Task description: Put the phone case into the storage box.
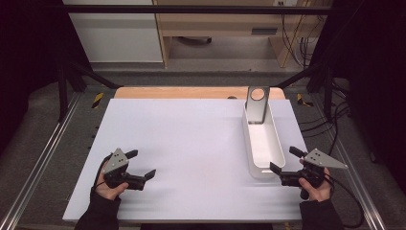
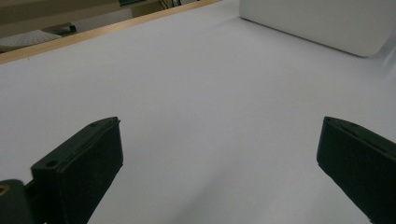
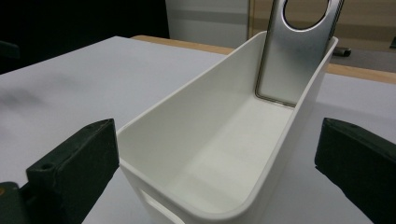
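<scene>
A long white bin [image 1: 249, 143] lies on the right half of the white table top [image 1: 182, 143]. A flat silver metal plate with a round hole [image 1: 257, 104] leans upright against the bin's far end, also seen as the metal plate [image 3: 294, 60] inside the bin [image 3: 187, 107]. My right gripper [image 1: 285, 160] is open just right of the bin's near end, its jaws spread on either side of the near corner. My left gripper [image 1: 140, 164] is open near the table's front left, with bare table between its jaws. The bin's corner [image 2: 327, 23] shows far off.
A wooden strip [image 1: 191, 92] runs along the table's far edge. Black frame bars [image 1: 67, 81] and cables [image 1: 330, 120] flank the table. A cabinet and wooden shelf [image 1: 215, 28] stand on the floor beyond. Wide bare table lies between the two grippers.
</scene>
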The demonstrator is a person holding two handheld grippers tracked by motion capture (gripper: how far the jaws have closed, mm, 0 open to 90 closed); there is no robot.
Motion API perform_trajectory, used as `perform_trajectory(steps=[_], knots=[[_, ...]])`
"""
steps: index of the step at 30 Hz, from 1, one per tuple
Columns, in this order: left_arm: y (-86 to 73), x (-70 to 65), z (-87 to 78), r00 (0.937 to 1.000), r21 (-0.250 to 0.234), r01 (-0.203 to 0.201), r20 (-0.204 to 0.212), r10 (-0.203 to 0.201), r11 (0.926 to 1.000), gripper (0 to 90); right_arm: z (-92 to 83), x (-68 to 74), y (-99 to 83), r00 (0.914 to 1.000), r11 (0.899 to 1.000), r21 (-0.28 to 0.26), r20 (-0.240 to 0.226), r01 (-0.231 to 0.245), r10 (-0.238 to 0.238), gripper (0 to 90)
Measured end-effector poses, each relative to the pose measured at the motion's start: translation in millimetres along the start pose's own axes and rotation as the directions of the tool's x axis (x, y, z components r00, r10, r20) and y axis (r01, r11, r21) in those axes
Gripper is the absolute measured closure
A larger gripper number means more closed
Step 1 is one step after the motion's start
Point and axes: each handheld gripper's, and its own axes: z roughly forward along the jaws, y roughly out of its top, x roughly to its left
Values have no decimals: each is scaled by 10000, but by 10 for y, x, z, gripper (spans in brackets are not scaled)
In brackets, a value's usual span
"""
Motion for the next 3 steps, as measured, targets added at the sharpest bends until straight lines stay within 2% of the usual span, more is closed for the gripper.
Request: perform_trajectory(steps=[3], knots=[[5,0,-3,10000,-22,-5,-5,5,10000,1,-1,6,-16,10000,10000,66,-44,9,-9,2]])
